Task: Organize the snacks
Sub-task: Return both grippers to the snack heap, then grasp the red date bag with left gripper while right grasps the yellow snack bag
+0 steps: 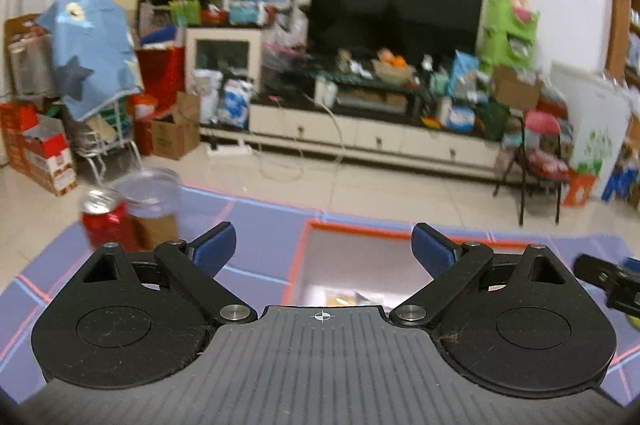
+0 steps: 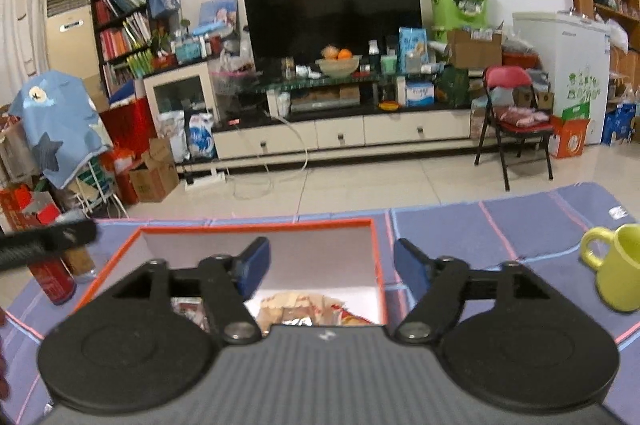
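Left wrist view first: left gripper [image 1: 322,249] empty, blue fingers [image 1: 214,245] spread wide apart, poised above the purple checked desk [image 1: 260,225]. Straight ahead and below between them, orange-rimmed box [image 1: 344,227], open-topped, with a glimpse of snack packets [image 1: 340,299] on its floor just past the gripper body. Off to the left, red soda can [image 1: 106,223] upright, touching or just beside a clear lidded cup [image 1: 154,203] of brownish drink. At far right edge, tip of the other tool. Right wrist view next: right gripper [image 2: 332,263] likewise empty, fingers [image 2: 254,265] parted, hanging over the near side of the same box [image 2: 256,227]; snack packets [image 2: 296,309] lying flat inside, directly beneath and slightly ahead of the fingers, long axis hard to tell from the crumpled wrappers. Yellow-green mug [image 2: 618,265] well to the right on the desk. Judging by position, right gripper nearer the packets; can and cup closer to the left.
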